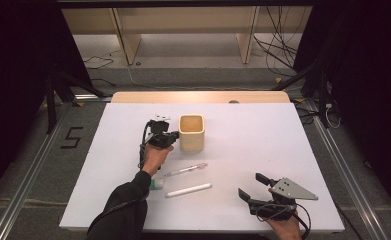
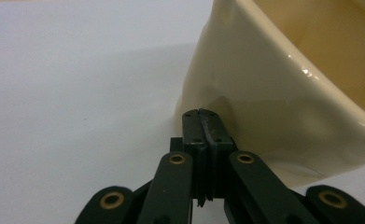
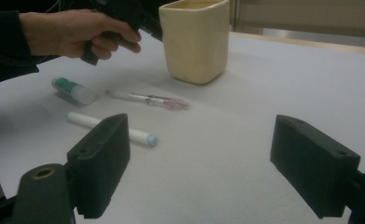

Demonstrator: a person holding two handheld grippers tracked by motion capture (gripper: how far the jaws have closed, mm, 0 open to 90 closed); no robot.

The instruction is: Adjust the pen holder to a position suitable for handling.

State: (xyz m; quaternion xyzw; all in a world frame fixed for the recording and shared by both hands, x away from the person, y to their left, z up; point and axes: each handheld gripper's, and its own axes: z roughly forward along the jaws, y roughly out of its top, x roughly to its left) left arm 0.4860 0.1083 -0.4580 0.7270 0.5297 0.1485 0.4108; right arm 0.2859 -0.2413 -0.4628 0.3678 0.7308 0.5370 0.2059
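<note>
Closely: left gripper fingers shut, seemingly touching cup.

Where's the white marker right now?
High view: the marker lies left of table centre, nearer the person than the clear pen, right of the small tube.

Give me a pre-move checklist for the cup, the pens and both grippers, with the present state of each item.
1. Left gripper shut with nothing between its jaws: ok, the jaws meet at the foot of the cream cup.
2. Cup upright on the white table: ok.
3. Left gripper touching the cup wall: cannot tell.
4. Right gripper open and holding nothing: ok, the jaws stand wide apart over the bare table.
5. Clear pen, white marker and small teal-capped tube lying loose on the table, outside the cup: ok.
6. Cup inside free of items: cannot tell, its bottom is hidden.
</note>
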